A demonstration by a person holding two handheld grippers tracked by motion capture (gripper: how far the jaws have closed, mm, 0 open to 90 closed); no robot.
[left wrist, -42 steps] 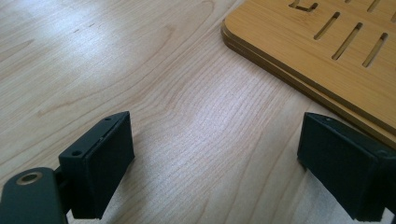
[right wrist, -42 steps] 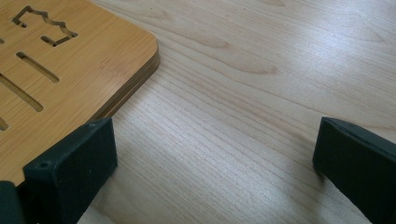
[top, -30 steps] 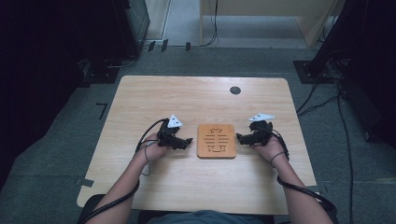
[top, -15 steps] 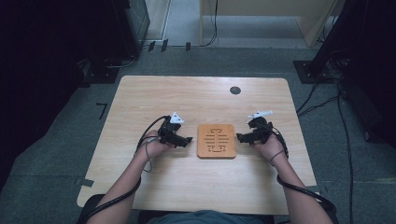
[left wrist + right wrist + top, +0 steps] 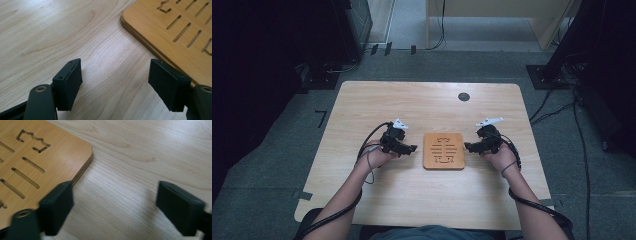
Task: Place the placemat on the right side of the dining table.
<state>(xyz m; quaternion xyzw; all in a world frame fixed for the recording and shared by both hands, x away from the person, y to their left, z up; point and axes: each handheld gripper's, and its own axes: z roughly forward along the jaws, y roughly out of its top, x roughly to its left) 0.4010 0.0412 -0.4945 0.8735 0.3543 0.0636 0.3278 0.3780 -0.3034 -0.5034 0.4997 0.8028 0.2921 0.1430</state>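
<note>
Where seen close, wooden board (image 5: 175, 32) w/ slots

A pale wooden table (image 5: 422, 100) stands on grey carpet (image 5: 272, 165) among dark equipment stands (image 5: 557, 55).

Between the left gripper (image 5: 411, 148) and the right gripper (image 5: 469, 146) the slotted wooden board (image 5: 443, 150) lies flat on the table (image 5: 422, 102), the one obstacle, just beside each gripper's tip. Each gripper's jaws have just been closing, with bare tabletop between them. Beyond both tips the table is free up to a small round dark hole (image 5: 464, 97).
</note>
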